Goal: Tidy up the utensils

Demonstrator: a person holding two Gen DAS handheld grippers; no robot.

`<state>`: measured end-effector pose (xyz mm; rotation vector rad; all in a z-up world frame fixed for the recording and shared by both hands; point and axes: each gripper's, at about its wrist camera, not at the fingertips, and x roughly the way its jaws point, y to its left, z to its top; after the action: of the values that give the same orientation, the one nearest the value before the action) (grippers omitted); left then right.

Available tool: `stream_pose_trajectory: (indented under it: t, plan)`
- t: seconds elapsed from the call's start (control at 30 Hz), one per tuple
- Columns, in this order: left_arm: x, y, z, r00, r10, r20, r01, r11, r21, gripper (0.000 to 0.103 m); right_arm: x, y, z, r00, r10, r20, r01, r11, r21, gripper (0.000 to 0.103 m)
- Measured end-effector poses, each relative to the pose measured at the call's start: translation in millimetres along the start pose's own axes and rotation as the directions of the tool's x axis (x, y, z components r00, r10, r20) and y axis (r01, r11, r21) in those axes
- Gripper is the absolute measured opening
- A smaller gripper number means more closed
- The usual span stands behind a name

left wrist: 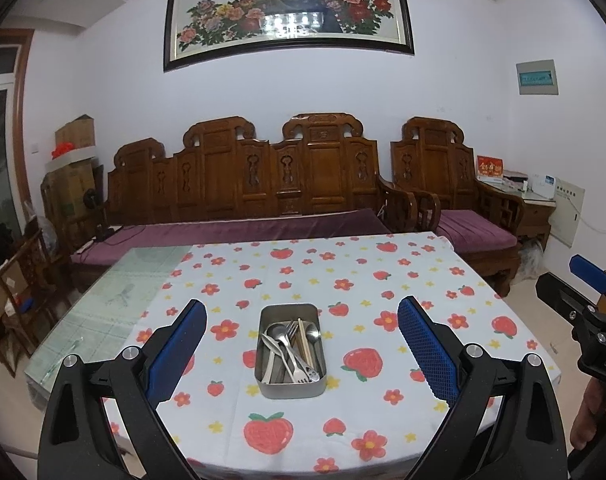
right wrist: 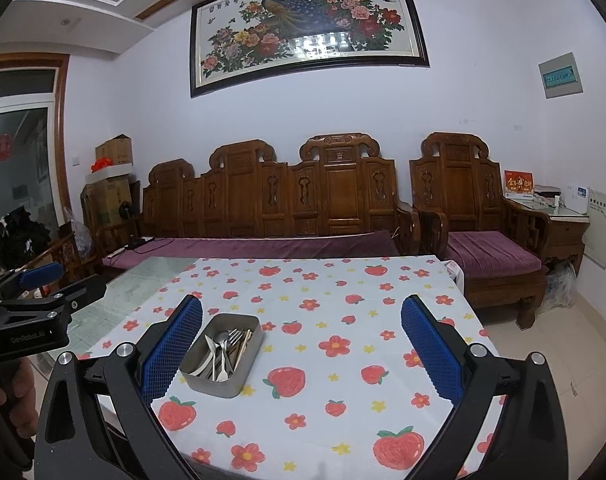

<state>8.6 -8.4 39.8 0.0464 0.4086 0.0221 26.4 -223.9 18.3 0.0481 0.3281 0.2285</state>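
Both of your grippers hang above the near edge of the table, holding nothing: left gripper (left wrist: 302, 344) with fingers spread wide, right gripper (right wrist: 302, 344) likewise. All visible utensils (left wrist: 290, 350) — spoons, forks, a pair of chopsticks — lie heaped together inside the metal tin (left wrist: 291, 350), which sits on the strawberry-print tablecloth (left wrist: 383, 280). That arrangement fits either cutlery gathered in or cutlery awaiting sorting; the pictures do not settle which. Should you reach in, judge the overlapping handles carefully: pinch one handle only, well clear of the tin's wall.
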Motion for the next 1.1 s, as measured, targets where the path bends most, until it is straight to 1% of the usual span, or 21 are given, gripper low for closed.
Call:
stream_pose_trajectory:
  t: [1.1]
  plan:
    - [7.4, 1.7, -4.6, 1.000, -0.003, -0.015, 0.003, 1.000, -0.010, 0.093, -5.3, -3.4, 1.0, 1.000, -0.002, -0.005, 0.002, 1.000, -0.005, 0.100]
